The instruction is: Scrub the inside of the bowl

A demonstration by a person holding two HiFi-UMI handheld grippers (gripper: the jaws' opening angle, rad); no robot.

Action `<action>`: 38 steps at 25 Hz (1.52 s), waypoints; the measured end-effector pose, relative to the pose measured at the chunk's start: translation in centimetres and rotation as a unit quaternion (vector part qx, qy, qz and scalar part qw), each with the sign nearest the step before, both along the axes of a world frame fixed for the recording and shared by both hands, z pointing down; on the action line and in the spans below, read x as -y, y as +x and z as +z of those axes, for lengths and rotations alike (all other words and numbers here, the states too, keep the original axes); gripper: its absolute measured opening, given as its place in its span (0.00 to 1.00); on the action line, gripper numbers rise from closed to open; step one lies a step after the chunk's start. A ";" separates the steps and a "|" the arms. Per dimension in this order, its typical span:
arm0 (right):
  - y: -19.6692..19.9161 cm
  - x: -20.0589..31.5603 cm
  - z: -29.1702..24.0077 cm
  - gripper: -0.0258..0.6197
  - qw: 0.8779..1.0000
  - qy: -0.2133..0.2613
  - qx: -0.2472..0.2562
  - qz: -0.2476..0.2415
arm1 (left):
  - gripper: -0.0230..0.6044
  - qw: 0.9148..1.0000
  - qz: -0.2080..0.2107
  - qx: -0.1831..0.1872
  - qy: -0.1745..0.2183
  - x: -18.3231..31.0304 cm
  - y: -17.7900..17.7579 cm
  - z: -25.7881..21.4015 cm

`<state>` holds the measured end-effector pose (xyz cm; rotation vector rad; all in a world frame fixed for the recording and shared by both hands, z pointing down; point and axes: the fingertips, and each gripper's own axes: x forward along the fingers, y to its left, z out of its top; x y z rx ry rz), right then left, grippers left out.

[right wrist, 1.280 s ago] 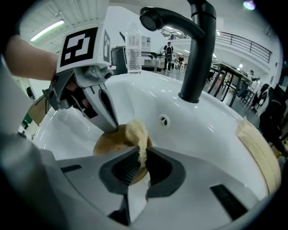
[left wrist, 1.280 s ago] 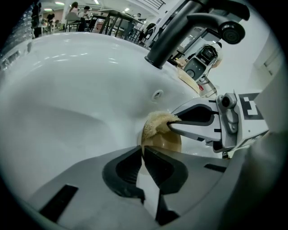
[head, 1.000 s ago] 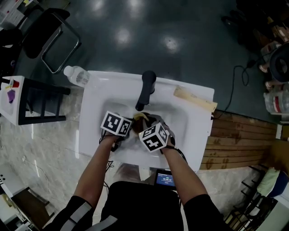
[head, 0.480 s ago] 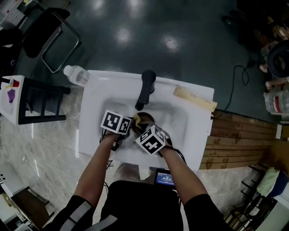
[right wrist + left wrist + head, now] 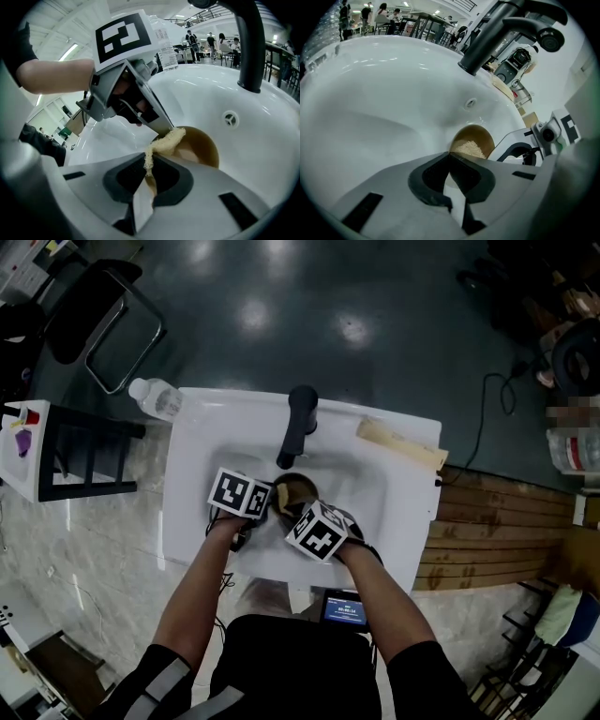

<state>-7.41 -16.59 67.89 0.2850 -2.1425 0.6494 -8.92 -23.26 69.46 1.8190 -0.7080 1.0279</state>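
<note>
We are judging the scrub under way, not finished: our left gripper [image 5: 450, 159] is pinching the rim of the bowl [image 5: 201, 146] and our right gripper [image 5: 147, 177] is clamping a sponge [image 5: 167, 139] reaching inside it.

Head camera sits high above me, facing steeply down on the white sink [image 5: 192, 512]. My arms enter from the bottom edge and the whole basin is in frame. Camera on my left gripper [image 5: 269, 506] sits low inside the basin, very near, looking along its jaws toward the tap [image 5: 298, 423]. Camera on my right gripper [image 5: 292, 510] is just as close, aimed across at the left gripper. All three share the tap and the brown bowl [image 5: 298, 488]. Both gripper views share the sponge [image 5: 165, 140] too.
</note>
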 end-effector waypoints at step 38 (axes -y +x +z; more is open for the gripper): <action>3.5 7.1 0.8 0.10 0.978 0.096 -0.098 0.157 | 0.06 1.000 0.019 0.010 0.006 -0.4 0.4 -0.4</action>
